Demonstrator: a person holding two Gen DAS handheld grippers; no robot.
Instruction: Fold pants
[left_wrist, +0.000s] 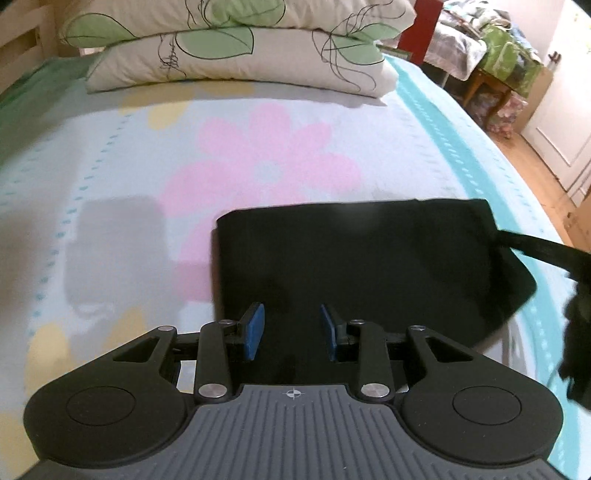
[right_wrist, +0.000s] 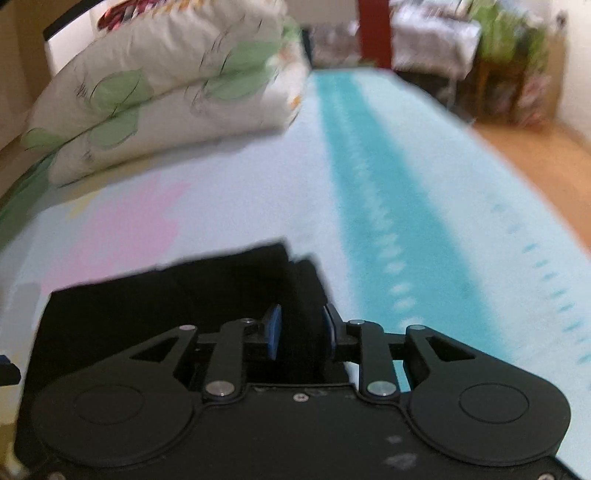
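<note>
The black pants (left_wrist: 362, 258) lie folded into a rectangle on the bed. My left gripper (left_wrist: 291, 328) is open and empty, hovering over the near edge of the folded pants. In the right wrist view the pants (right_wrist: 166, 295) fill the lower left, and my right gripper (right_wrist: 301, 332) is shut on a thick black fold of them at their right edge. The right gripper shows as a dark shape at the right edge of the left wrist view (left_wrist: 576, 325).
The bedsheet (left_wrist: 110, 166) is pale blue with a pink flower and a teal stripe (right_wrist: 388, 206). Two leaf-print pillows (left_wrist: 236, 48) are stacked at the bed's head. The bed's right edge drops to a wooden floor (right_wrist: 535, 147) with cluttered furniture (left_wrist: 509, 62) behind.
</note>
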